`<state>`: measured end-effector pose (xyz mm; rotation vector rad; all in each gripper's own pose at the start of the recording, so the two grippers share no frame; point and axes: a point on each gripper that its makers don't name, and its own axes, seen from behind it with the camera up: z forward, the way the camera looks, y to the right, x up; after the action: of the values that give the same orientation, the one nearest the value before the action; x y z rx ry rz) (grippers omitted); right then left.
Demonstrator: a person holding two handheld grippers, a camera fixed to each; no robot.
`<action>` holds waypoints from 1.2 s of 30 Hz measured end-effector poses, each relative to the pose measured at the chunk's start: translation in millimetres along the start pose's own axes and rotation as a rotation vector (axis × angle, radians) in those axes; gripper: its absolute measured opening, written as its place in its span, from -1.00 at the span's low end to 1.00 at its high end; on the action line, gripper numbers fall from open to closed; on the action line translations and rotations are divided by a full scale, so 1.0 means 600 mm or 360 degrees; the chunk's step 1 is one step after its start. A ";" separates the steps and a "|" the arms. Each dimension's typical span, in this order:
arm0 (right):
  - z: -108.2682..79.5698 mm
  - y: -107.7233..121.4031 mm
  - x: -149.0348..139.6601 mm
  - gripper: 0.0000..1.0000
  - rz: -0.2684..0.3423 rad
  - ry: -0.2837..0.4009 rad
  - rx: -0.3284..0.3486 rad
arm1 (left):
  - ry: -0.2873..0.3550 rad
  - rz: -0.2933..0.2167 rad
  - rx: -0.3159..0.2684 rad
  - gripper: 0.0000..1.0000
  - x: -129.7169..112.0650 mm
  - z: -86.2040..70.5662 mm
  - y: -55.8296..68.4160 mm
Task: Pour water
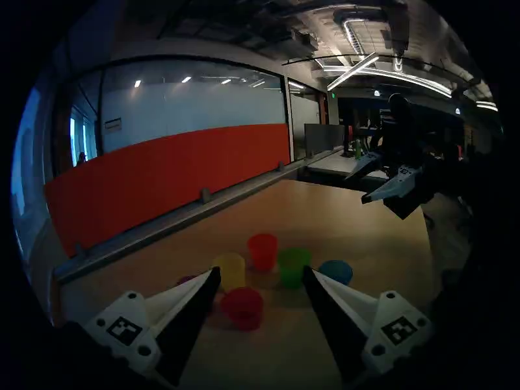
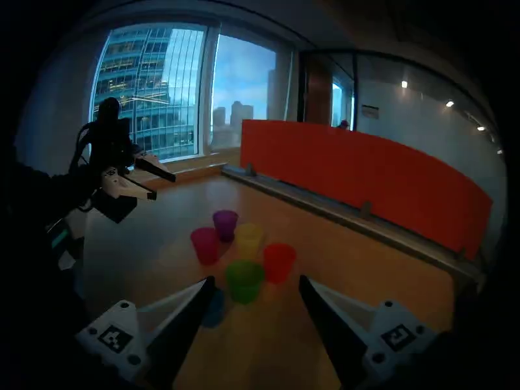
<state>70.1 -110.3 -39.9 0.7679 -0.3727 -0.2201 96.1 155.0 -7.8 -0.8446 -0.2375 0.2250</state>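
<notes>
Several small coloured cups stand clustered on the wooden table (image 1: 364,227). In the left gripper view I see a red cup (image 1: 262,250), a yellow cup (image 1: 231,270), a green cup (image 1: 292,266), a blue cup (image 1: 335,271) and a crimson cup (image 1: 242,307) nearest me. My left gripper (image 1: 260,273) is open, just short of the cluster and above it. In the right gripper view a purple cup (image 2: 225,224) and a magenta cup (image 2: 205,245) stand at the far side. My right gripper (image 2: 256,281) is open too, and nothing is between its fingers. Whether the cups hold water I cannot tell.
Along the table's far edge runs a low rail and an orange partition (image 1: 169,169). The other gripper (image 1: 356,188) hovers high over the table's right side. Tall windows (image 2: 156,91) lie behind the held left gripper (image 2: 164,186). Bare tabletop surrounds the cups.
</notes>
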 end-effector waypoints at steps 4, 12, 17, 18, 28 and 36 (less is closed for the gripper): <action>0.005 -0.010 -0.007 1.00 -0.0016 -0.0020 0.0034 | -0.0021 -0.0005 -0.0018 0.87 -0.011 0.007 0.003; 0.021 -0.031 -0.023 0.99 -0.0047 -0.0050 0.0096 | -0.0039 -0.0008 -0.0044 0.87 -0.020 0.024 0.005; 0.034 -0.042 -0.038 0.99 -0.0055 -0.0073 0.0126 | -0.0046 -0.0012 -0.0060 0.86 -0.023 0.038 0.008; 0.037 -0.044 -0.041 0.99 -0.0056 -0.0077 0.0132 | -0.0047 -0.0011 -0.0063 0.86 -0.024 0.040 0.008; 0.060 -0.073 -0.081 0.99 -0.0089 -0.0141 0.0203 | -0.0057 -0.0007 -0.0077 0.87 -0.028 0.057 0.008; 0.076 -0.094 -0.112 1.00 -0.0111 -0.0193 0.0243 | -0.0055 -0.0003 -0.0086 0.87 -0.030 0.062 0.010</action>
<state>-13.1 -156.7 -66.7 0.9215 -0.4818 -0.3071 67.2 180.1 9.3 -0.8943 -0.2780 0.2323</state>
